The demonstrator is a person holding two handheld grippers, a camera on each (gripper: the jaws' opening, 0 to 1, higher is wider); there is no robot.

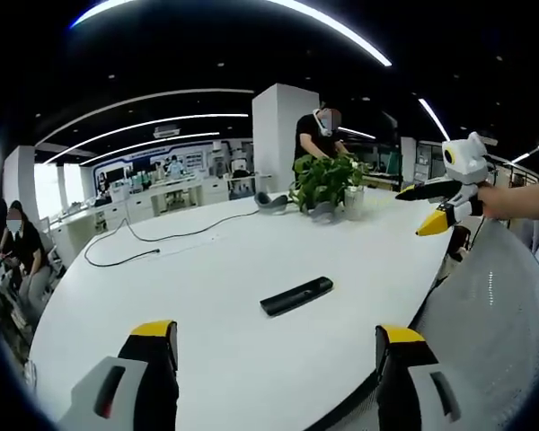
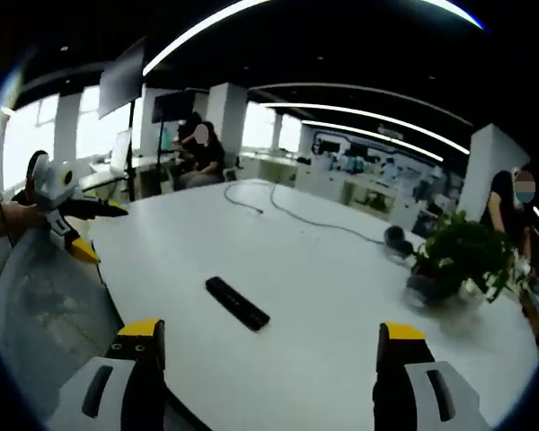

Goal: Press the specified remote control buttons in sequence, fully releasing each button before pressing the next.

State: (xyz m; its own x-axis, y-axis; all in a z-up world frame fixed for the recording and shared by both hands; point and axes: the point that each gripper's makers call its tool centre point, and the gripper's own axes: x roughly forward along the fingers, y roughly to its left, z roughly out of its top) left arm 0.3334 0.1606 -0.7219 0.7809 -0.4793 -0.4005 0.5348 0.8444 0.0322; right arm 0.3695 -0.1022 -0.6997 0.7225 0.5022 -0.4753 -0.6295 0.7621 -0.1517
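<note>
Ahead of both spread-jawed grippers, left gripper (image 1: 276,348) and right gripper (image 2: 263,350), the slim black plastic remote control (image 1: 296,295) lies flat on the white table (image 1: 207,269), slantwise to each, about equally near.

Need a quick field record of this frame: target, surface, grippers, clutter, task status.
target: black remote control, lying flat on the table, untouched
surface: white table with a curved edge
left gripper: open, jaws wide apart, short of the remote
right gripper: open, held above the table, also short of the remote
clutter: potted plant, black cable, dark headphones-like item
people: several in the background
task status: no button being pressed
</note>
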